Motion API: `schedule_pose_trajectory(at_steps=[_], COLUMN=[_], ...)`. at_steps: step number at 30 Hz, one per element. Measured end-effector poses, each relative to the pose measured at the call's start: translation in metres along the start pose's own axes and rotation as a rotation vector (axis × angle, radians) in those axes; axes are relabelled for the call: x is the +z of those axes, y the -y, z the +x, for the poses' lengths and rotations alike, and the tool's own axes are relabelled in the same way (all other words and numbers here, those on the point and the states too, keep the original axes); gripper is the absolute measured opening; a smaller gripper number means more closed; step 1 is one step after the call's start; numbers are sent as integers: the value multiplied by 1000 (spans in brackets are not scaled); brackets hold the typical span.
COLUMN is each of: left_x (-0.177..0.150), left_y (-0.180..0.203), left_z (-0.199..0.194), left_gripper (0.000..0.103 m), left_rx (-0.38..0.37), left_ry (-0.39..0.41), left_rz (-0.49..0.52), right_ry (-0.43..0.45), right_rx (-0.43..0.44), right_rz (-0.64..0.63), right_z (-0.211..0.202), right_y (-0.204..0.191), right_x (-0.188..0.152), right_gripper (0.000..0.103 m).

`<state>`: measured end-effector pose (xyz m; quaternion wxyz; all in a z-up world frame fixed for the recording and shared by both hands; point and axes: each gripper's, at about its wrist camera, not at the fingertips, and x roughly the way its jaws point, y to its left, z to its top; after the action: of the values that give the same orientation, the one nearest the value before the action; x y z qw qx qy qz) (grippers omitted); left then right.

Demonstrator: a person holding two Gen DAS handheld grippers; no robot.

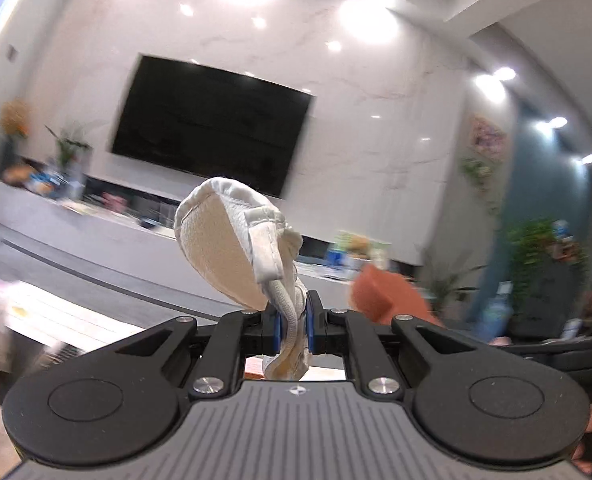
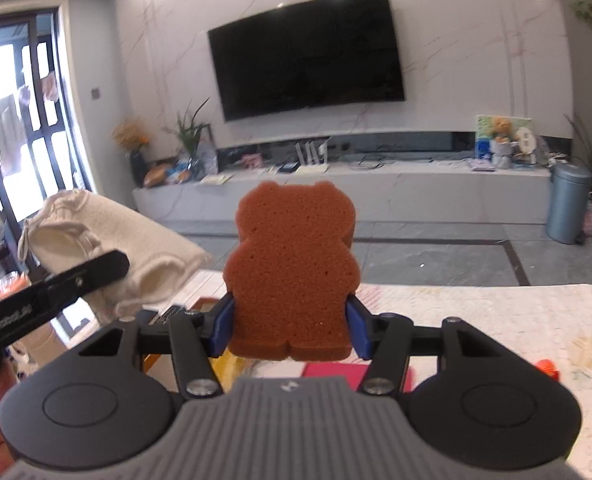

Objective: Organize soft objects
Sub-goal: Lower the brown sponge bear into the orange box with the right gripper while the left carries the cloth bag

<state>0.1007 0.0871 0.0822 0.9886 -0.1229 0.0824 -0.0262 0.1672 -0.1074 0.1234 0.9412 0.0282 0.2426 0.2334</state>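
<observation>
On my left gripper (image 1: 293, 322) the jaws are clenched almost together on the bunched neck of a cream cloth pouch (image 1: 231, 240). The pouch stands up and leans left from the jaws, its long axis running up and away, rounded closed end uppermost. I cannot see into it, so I cannot tell whether anything is inside. From the right wrist view the same pouch (image 2: 107, 236) shows at far left, lying slanted with a drawstring dangling at its left end.

My right gripper (image 2: 289, 330) has its jaws grasping a brown bear-shaped sponge (image 2: 291, 276) by its lower sides, blue pads pressed against both edges. The sponge stands upright, flat face toward the camera, ears at the top, feet at the bottom, long axis vertical. In the left wrist view it appears as a blurred orange-brown shape (image 1: 388, 296) just right of the pouch.

Both things are held in the air above a pale surface (image 2: 496, 320) with a patterned cover. Near me on it lie a pink flat item (image 2: 336, 372) and a small orange thing (image 2: 548, 368) at the right edge.

Far off, a black television (image 2: 308, 54) hangs on a marble wall over a long low white cabinet (image 2: 376, 192) crowded with small items. A grey bin (image 2: 568, 202) stands on the floor at right, plants at both ends.
</observation>
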Motion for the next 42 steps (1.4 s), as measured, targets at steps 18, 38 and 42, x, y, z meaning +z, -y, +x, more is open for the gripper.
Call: schedule_pose_trajectory(at_steps=[18,38,42], left_x=[-42,-50,-51], left_y=[-121,-126,-128], left_z=[57,61,60], left_gripper=[12,12,12], left_rx=[6,1,4], left_ry=[-212,-255,-256], left_rz=[-295,-325,-330], right_ry=[-239,-342,-340], right_rx=[3,-188,-243], right_rz=[52,-220,-292], right_z=[154,188,191], right_y=[-31,-61,-69], right_x=[-43,-84,-89], right_gripper=[56,56,56])
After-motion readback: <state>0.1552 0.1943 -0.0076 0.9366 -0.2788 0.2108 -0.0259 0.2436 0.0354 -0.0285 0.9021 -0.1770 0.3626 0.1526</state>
